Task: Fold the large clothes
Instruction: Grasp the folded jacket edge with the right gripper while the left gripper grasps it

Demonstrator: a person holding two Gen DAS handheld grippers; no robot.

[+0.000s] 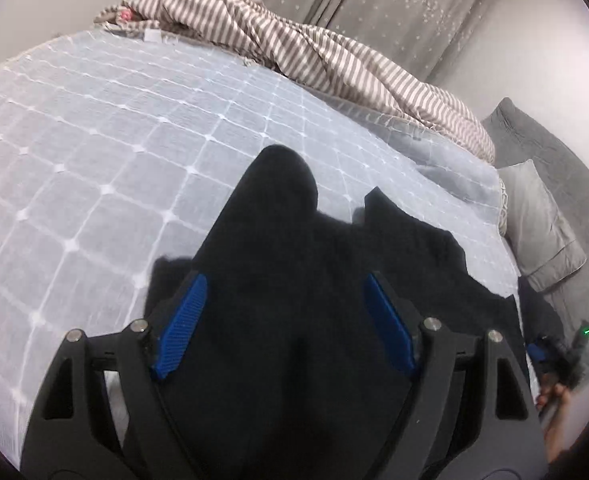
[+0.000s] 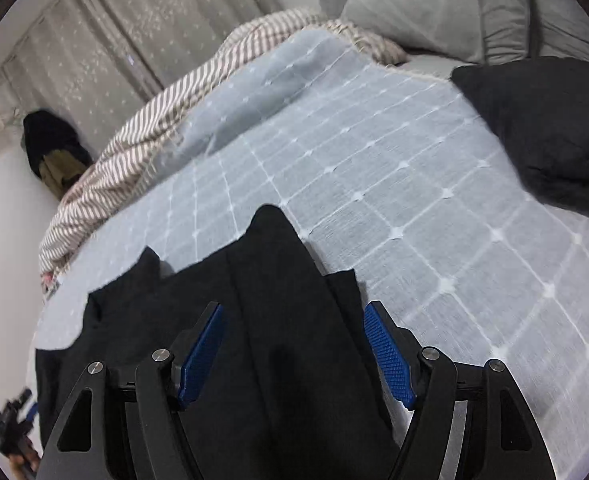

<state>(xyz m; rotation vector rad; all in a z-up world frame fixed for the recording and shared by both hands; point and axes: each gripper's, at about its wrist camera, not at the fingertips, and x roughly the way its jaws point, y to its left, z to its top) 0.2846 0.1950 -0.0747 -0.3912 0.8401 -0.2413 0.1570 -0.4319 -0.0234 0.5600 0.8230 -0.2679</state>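
A large black garment (image 1: 294,264) lies on the light blue checked bedspread (image 1: 94,128). My left gripper (image 1: 284,284) is open, its blue pads (image 1: 184,324) wide apart on either side of a raised fold of the black cloth. In the right wrist view the same garment (image 2: 270,288) lies at the near edge of the bedspread (image 2: 434,200). My right gripper (image 2: 294,312) is open too, blue pads (image 2: 388,356) apart over a ridge of the cloth. The right gripper also shows at the left wrist view's right edge (image 1: 542,352).
A brown-and-white striped blanket (image 1: 294,48) is bunched along the bed's far side. Grey pillows (image 2: 434,12) lie at the head. Another dark garment (image 2: 542,128) sits on the bed at the right. Grey curtains (image 1: 374,0) hang behind.
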